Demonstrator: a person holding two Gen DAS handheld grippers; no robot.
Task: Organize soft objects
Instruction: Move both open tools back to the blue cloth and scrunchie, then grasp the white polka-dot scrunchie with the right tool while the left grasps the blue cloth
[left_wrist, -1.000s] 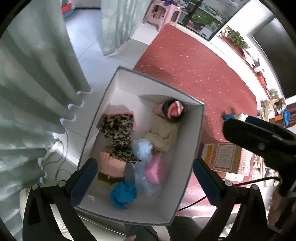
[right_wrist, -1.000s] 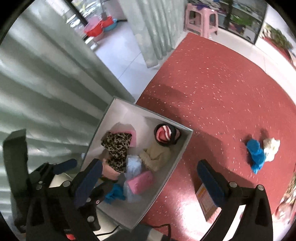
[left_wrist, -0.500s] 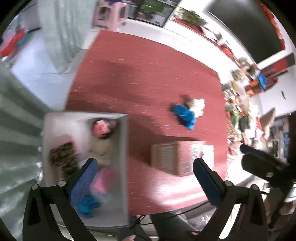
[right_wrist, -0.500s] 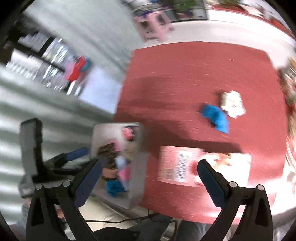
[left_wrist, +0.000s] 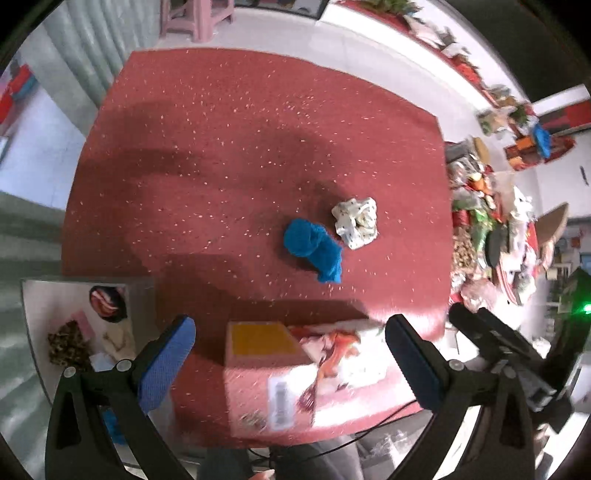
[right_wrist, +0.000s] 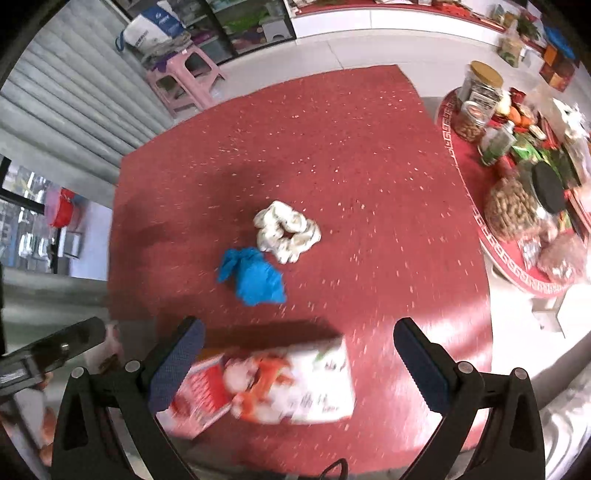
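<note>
Hovering over the red carpet (left_wrist: 221, 147), both grippers, left (left_wrist: 290, 360) and right (right_wrist: 295, 363), have jaws spread wide, empty. Blue cloth (left_wrist: 314, 245) touches white cloth (left_wrist: 356, 221) mid-carpet; box (left_wrist: 37, 306) sits near left.

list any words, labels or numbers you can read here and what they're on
None can be read.
Cardboard box: a barcode-style label and printing on its top, smeared by motion blur in both views.
White sack on the pink stool: a blue logo, too small to read.
Jars on the round red table: labels too small to read.
</note>
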